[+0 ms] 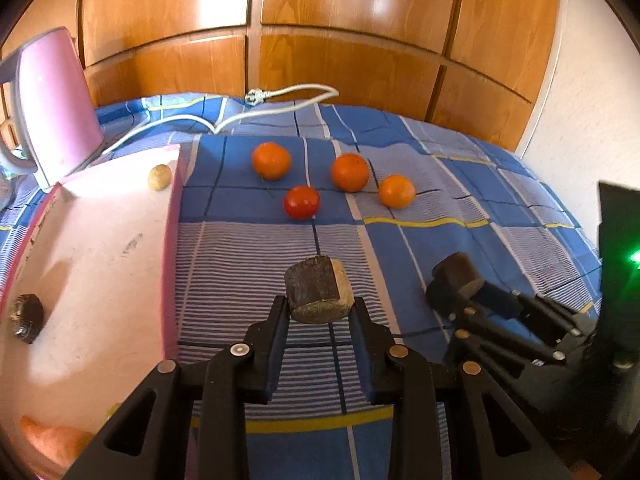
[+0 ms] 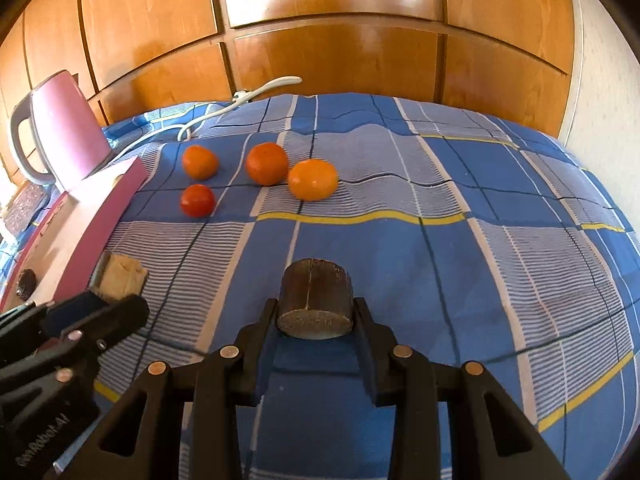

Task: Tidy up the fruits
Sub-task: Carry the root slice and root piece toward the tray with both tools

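So we hold a brown chunk in the left gripper, another in the right gripper — three oranges and a tomato wait outside the pink box.

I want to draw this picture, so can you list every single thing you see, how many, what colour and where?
oranges: three, orange, on the blue cloth past the grippers
tomato: one, red, just in front of the oranges
dark chunks: two, dark brown with pale cut faces, one in each gripper; what they are is unclear
pink tray: one, pink rim with pale floor, left of the cloth
small round thing: one, beige, far corner of tray
dark lump: one, brown, near left side of tray
kettle: one, pink, behind tray
cable: one, white, along far edge
checked cloth: one, blue
left gripper: black fingers shut on a chunk
right gripper: black fingers shut on a chunk
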A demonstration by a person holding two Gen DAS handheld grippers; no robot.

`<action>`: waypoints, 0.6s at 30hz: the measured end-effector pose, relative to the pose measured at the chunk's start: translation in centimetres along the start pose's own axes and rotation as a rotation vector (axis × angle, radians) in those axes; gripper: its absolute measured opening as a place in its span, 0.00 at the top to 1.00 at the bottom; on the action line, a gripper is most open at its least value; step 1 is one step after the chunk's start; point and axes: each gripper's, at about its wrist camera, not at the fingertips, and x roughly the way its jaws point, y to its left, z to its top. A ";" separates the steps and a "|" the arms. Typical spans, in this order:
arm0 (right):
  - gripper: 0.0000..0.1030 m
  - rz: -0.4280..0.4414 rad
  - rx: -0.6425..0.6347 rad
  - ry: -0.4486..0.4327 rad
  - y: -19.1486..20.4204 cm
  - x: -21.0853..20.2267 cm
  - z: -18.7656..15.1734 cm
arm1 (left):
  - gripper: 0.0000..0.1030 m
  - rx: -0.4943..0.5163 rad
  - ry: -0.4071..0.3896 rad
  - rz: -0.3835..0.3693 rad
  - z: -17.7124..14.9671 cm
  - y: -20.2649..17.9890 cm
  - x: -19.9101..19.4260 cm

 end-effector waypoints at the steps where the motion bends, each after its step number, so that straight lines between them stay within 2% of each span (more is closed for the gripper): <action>1: 0.65 0.009 0.009 0.004 0.0 -0.1 0.0 | 0.70 -0.003 -0.005 -0.002 0.1 0.1 -0.3; 18: 0.65 0.096 0.019 0.052 2.3 -1.2 -0.7 | 0.70 -0.061 -0.066 -0.015 0.2 2.5 -4.8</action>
